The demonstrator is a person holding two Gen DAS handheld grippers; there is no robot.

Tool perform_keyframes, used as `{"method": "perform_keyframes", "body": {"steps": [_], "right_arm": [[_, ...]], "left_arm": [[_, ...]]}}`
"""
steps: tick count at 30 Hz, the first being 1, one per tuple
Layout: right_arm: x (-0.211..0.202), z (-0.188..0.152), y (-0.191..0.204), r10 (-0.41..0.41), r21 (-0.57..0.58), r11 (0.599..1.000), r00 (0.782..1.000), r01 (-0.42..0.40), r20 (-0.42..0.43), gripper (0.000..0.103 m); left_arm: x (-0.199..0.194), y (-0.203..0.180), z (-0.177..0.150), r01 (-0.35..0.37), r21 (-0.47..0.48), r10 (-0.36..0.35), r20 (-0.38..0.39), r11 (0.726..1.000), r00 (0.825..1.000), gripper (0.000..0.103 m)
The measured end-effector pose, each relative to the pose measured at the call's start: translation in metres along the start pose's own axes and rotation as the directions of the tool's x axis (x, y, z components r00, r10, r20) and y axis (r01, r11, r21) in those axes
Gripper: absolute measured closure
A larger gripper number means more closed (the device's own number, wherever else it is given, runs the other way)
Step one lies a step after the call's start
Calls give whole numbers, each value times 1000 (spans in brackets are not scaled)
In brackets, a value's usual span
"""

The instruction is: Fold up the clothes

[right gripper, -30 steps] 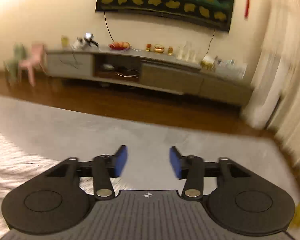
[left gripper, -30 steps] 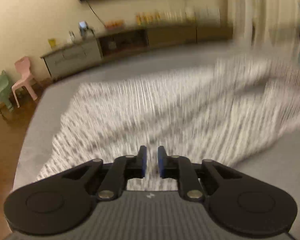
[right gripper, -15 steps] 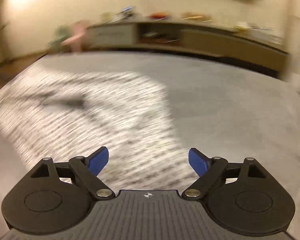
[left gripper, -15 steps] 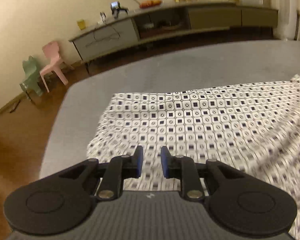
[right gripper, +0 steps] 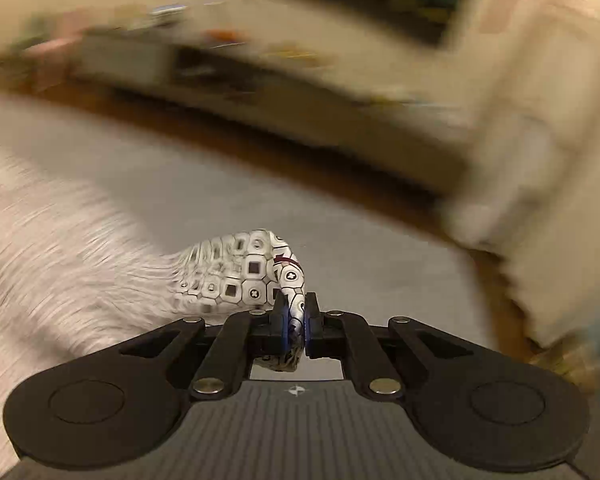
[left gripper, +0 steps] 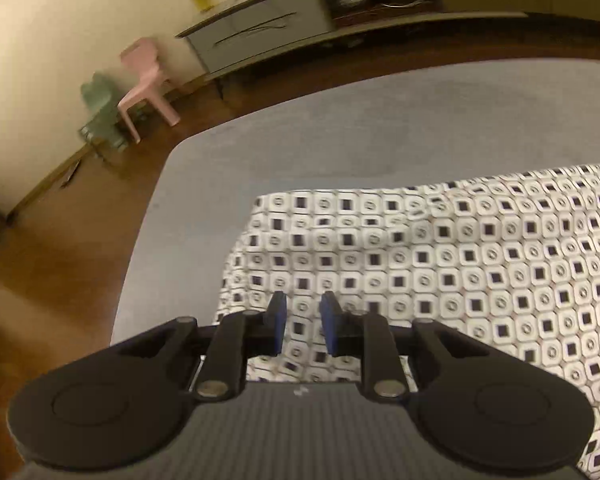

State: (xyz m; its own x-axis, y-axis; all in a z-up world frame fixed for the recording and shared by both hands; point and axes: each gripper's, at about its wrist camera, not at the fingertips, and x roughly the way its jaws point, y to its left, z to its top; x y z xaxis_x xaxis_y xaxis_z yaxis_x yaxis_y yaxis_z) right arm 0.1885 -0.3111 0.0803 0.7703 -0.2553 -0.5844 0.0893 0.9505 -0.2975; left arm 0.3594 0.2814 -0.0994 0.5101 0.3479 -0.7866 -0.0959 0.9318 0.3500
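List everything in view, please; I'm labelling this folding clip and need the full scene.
patterned garment: one, white with black squares, spread on the grey surface
grey surface: one, grey, under the garment
low cabinet: one, grey-brown, along the far wall
pink chair: one, pink, on the wooden floor by the wall
green chair: one, pale green, beside the pink chair
left gripper: one, black with blue fingers, above the garment, a gap between them, nothing pinched
right gripper: one, black, fingers just closed on a bunched garment edge

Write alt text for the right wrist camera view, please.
The right gripper pinches a bunched edge of the black-and-white patterned garment between its blue pads, over a grey surface. The room behind is motion-blurred.
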Motion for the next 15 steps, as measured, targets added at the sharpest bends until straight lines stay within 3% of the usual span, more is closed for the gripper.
{"method": "perform_keyframes", "body": {"steps": [1, 2, 3, 5, 7, 9, 11, 15], "right_arm": [[14, 5, -10, -43, 58, 997, 999, 44, -13, 73], [25, 6, -16, -101, 106, 989, 994, 105, -44, 48], [31, 5, -20, -139, 150, 978, 988, 146, -61, 47], [23, -6, -16, -124, 222, 967, 992, 129, -40, 44], [12, -22, 2, -2, 242, 970, 1000, 6, -18, 31], [14, -38, 28, 104, 193, 976, 994, -97, -27, 29], [20, -45, 47, 157, 147, 978, 987, -151, -29, 29], [43, -42, 50, 192, 149, 972, 978, -179, -76, 31]], "left_arm": [[-4, 8, 0, -4, -26, 4, 20, 1000, 1000, 83], [-9, 17, -1, -6, -52, 8, 42, 999, 999, 83], [-13, 25, -2, -2, -71, 6, 58, 997, 998, 83], [-15, 40, -4, 31, -85, -25, 75, 996, 997, 84], [-7, 41, -6, 102, -48, -100, 42, 994, 994, 82], [1, 32, -7, 131, 12, -131, 15, 991, 991, 82], [9, 22, -4, 97, 48, -98, 16, 994, 995, 85], [28, 21, 15, -21, 38, 21, -7, 999, 1000, 94]]}}
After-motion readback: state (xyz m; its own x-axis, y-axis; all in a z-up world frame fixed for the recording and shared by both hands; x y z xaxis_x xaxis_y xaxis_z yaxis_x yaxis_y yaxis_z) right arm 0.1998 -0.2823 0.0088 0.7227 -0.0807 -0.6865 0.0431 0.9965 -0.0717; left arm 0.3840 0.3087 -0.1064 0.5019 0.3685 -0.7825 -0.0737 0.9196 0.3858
